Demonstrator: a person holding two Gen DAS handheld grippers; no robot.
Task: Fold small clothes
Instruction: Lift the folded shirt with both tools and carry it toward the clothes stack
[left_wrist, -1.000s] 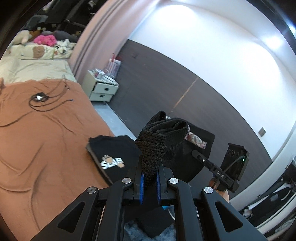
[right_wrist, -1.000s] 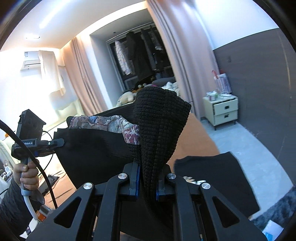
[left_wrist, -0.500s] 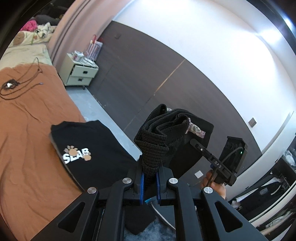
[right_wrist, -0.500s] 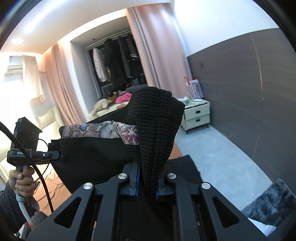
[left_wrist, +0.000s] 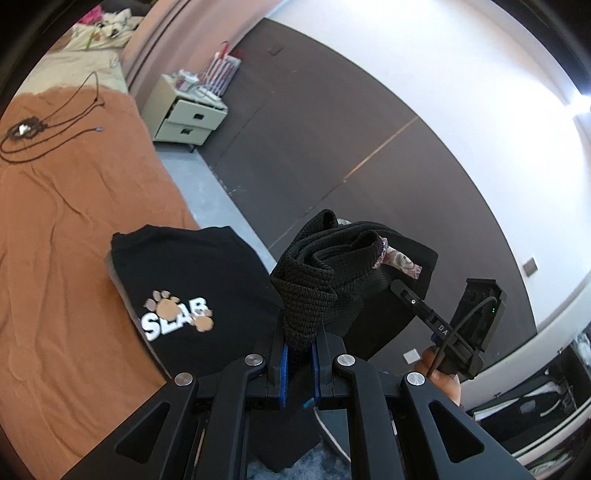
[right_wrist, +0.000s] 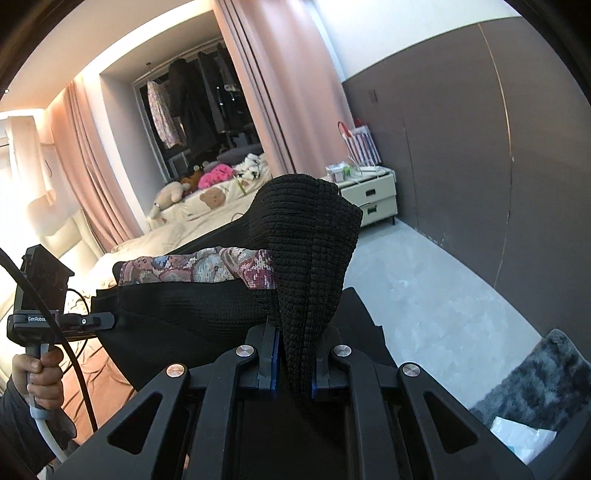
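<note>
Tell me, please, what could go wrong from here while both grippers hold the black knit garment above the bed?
The left gripper and right gripper each pinch only a bunched corner of the black knit garment, so a corner may slip free. Its hanging part could land on the folded black T-shirt and disturb it.

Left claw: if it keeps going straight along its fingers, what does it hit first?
The left claw is already shut on the black knit garment, so that bunched cloth leads. Beyond it the line seems to pass the bed edge, by the folded black SLAB shirt, toward floor and dark wall panel; depth unclear.
</note>
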